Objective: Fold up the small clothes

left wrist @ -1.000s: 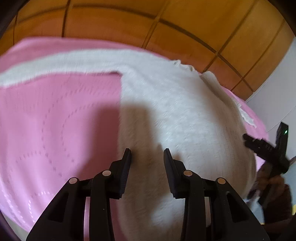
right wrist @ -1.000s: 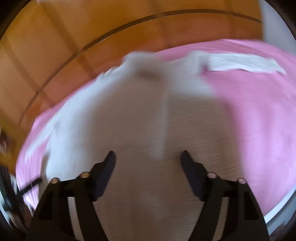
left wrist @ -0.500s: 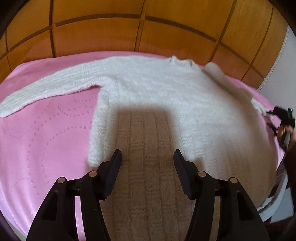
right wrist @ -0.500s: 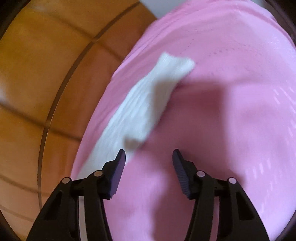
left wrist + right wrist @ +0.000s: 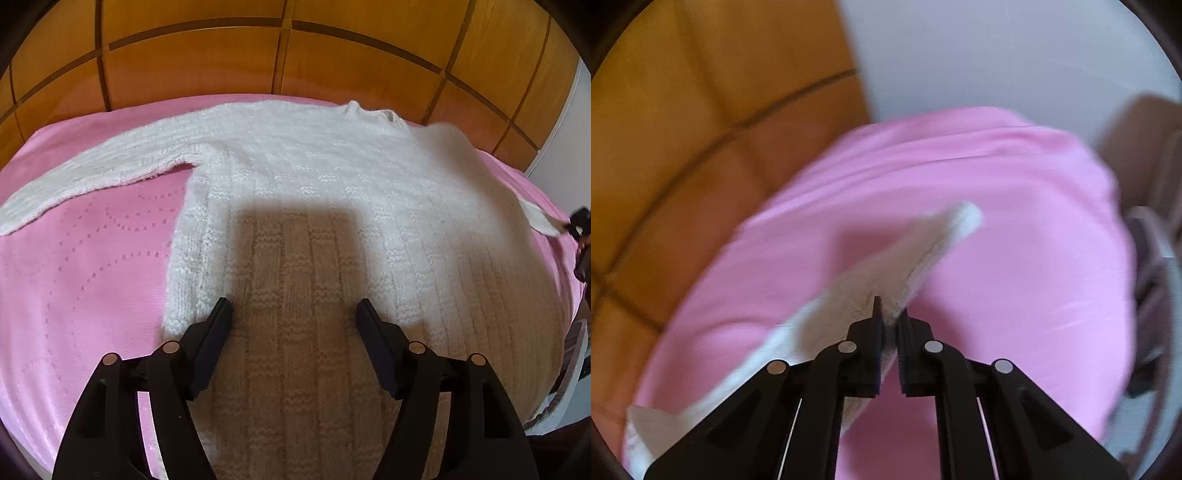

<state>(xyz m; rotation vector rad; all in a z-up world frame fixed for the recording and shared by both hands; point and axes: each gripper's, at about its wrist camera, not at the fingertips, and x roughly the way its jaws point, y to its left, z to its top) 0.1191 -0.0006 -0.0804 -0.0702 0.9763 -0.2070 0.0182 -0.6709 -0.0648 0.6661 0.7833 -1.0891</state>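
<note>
- My right gripper (image 5: 888, 319) has just clamped the sweater's right sleeve (image 5: 923, 254); lift gently, carry it across the chest
- My left gripper (image 5: 293, 314), jaws opening, empty, hovers over the white knit sweater (image 5: 332, 184) spread on the pink bedspread (image 5: 92, 277)

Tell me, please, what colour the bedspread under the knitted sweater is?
Pink bedspread with a dotted stitched pattern, under the white knitted sweater; clearest in the left wrist view.

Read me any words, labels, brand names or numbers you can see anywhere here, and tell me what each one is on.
None: no readable text in either view.
White knitted sweater: no tag or label showing.
Pink bedspread: only a dotted stitched pattern, no lettering.
Wooden headboard: plain panels.
Left gripper and right gripper: no markings visible.
Items at the far right edge of both views are too blurred to tell.
</note>
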